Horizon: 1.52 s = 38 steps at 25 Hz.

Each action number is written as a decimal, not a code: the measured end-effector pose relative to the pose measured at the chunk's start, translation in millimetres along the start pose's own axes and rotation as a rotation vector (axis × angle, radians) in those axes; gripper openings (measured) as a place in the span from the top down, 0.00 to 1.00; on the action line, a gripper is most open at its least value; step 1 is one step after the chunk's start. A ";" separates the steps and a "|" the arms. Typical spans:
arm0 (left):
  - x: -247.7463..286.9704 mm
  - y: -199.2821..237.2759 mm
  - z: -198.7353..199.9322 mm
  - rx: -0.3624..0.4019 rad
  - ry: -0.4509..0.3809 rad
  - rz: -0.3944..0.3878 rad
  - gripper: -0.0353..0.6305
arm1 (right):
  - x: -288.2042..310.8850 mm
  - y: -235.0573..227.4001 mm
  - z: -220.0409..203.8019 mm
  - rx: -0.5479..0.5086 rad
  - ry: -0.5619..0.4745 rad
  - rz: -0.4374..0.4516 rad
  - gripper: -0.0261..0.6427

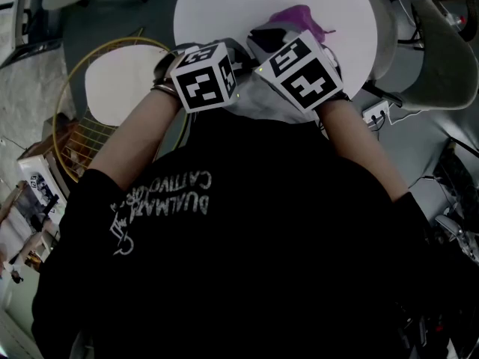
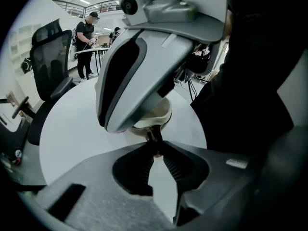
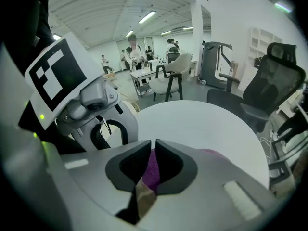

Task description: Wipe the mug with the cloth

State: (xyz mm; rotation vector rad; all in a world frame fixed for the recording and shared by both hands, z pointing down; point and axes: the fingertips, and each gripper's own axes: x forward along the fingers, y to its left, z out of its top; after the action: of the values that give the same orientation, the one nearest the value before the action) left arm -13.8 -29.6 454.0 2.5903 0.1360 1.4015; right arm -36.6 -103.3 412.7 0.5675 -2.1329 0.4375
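Closest to my head camera is the black shirt, with both forearms reaching away from it. Well off to the left of the left hand-held gripper stands a gold wire stand with a white top. Ahead of both tools lies the round white desk.

My left hand-held gripper has its jaws pressed together on a thin brown part at the near side of the mug. I cannot tell whether that part is handle or rim. The cream mug sits just past those jaw tips, above the desk, and the white body of the other tool covers most of it. Its marker cube is just beside the right one.

My right hand-held gripper pinches the purple cloth between jaws that are almost together. The cloth bunches out past them on the right side. A tan surface shows under the cloth near the jaw roots; I cannot tell what it is. Far right of this tool stands a black office chair.
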 end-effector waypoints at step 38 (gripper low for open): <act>-7.4 8.8 6.6 -0.028 -0.049 0.058 0.85 | 1.8 26.3 -5.8 -0.044 0.162 0.168 0.91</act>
State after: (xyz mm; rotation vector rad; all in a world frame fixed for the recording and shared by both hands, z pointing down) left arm -12.4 -40.3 446.3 2.6230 0.0345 1.3466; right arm -47.9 -79.0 414.7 0.3177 -2.0356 0.5101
